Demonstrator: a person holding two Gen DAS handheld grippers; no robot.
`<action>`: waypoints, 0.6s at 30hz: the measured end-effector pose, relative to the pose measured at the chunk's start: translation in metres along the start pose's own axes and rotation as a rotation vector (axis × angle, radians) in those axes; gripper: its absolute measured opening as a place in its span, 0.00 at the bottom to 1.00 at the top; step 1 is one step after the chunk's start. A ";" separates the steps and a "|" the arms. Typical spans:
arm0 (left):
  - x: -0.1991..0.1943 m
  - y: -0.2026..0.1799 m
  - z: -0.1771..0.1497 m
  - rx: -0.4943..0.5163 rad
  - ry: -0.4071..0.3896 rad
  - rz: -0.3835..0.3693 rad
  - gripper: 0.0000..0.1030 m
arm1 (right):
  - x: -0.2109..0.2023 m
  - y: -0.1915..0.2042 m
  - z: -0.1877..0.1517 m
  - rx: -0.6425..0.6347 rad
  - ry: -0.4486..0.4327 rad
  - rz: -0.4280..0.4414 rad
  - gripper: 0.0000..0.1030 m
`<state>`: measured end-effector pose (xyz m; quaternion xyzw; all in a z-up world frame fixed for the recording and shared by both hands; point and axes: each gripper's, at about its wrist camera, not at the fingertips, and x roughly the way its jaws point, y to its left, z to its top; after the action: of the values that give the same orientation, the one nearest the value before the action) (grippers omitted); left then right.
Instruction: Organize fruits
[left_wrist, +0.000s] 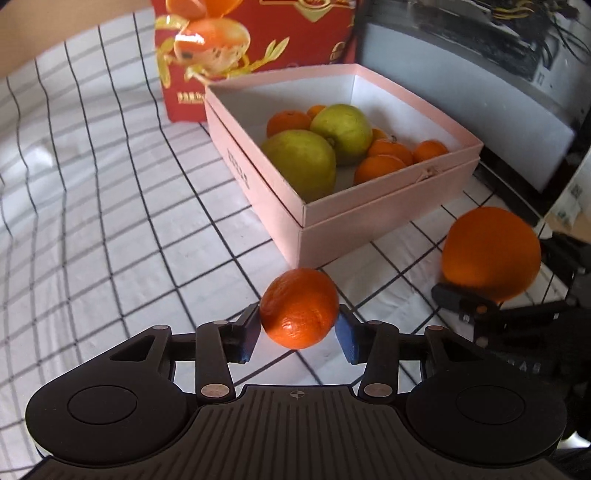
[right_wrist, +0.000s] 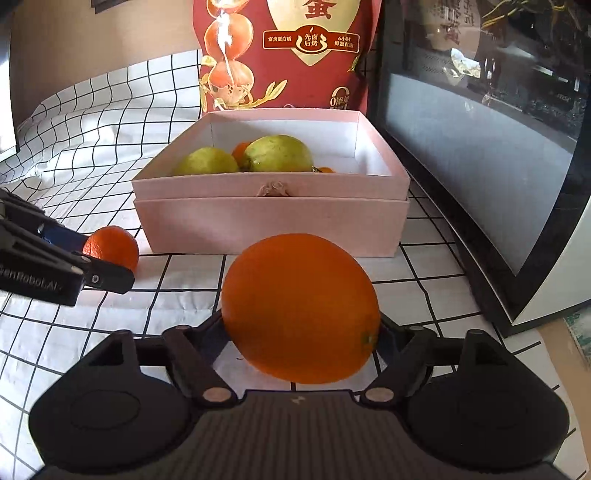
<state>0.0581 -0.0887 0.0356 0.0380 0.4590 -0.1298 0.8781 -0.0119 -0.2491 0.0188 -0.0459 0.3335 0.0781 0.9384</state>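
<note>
From the left wrist, the left gripper (left_wrist: 299, 326) pointed down at a small mandarin (left_wrist: 299, 308) that lay on the checked cloth (left_wrist: 92, 184), just off the near corner of the pink box (left_wrist: 391, 192). Its fingers stood on either side of the fruit, close against it but, as far as I could see, not clamped. I took this for lining up a pick. The box already held two green pear-like fruits (left_wrist: 301, 162) and several little oranges (left_wrist: 376, 168), so it looked like the collecting place. The print on its side was too small to read. A big orange (left_wrist: 489, 251) waited near the box's other end.

From the right wrist, the right gripper (right_wrist: 301, 328) straddled that big orange, which hid the pads. I could not tell whether they were squeezing it. The orange sat just before the box's front wall. Behind the box stood a red bag (right_wrist: 288, 55) printed with "蛋", "先卤后烤" and "0添加". The left gripper's side read "enRobot.AI".
</note>
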 end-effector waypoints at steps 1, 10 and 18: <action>0.001 0.000 0.001 -0.001 -0.011 0.000 0.48 | 0.001 0.001 0.001 0.000 0.000 0.000 0.83; 0.003 -0.005 0.000 0.004 -0.030 0.012 0.47 | 0.004 0.002 0.003 -0.022 0.018 0.029 0.96; -0.004 0.000 -0.005 -0.070 -0.018 -0.002 0.46 | 0.005 0.003 0.004 -0.027 0.041 0.041 1.00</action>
<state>0.0512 -0.0873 0.0362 0.0055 0.4556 -0.1148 0.8827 -0.0064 -0.2448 0.0185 -0.0531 0.3524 0.1010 0.9288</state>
